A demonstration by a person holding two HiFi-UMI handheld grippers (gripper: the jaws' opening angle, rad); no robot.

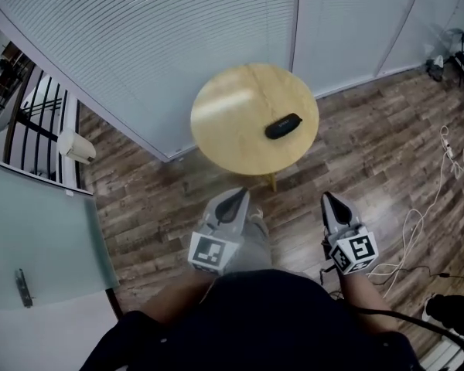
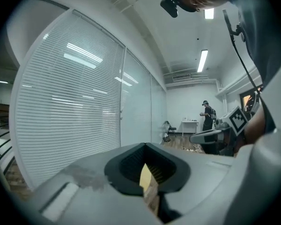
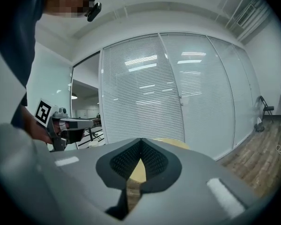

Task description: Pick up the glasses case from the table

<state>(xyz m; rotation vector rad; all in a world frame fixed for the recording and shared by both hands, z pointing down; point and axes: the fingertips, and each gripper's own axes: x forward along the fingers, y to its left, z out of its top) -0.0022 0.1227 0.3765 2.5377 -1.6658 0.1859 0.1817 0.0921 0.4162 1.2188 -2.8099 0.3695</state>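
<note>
A black glasses case [image 1: 283,126] lies on the right half of a round wooden table [image 1: 232,114], in the head view. Both grippers hover over the floor short of the table's near edge and point toward it. My left gripper [image 1: 238,195] is shut with nothing in it, its tips below the table's front rim. My right gripper [image 1: 326,198] is shut and empty as well, off to the right of the table. In the left gripper view the jaws [image 2: 145,146] meet, and a sliver of tabletop [image 2: 145,175] shows behind them. The right gripper view shows the same closed jaws [image 3: 140,140].
Glass walls with white blinds [image 1: 162,45] curve round behind the table. White cables [image 1: 417,230] trail across the wood floor at the right. A glass door [image 1: 31,246] stands at the left. Far off, a person [image 2: 207,116] stands near a white desk.
</note>
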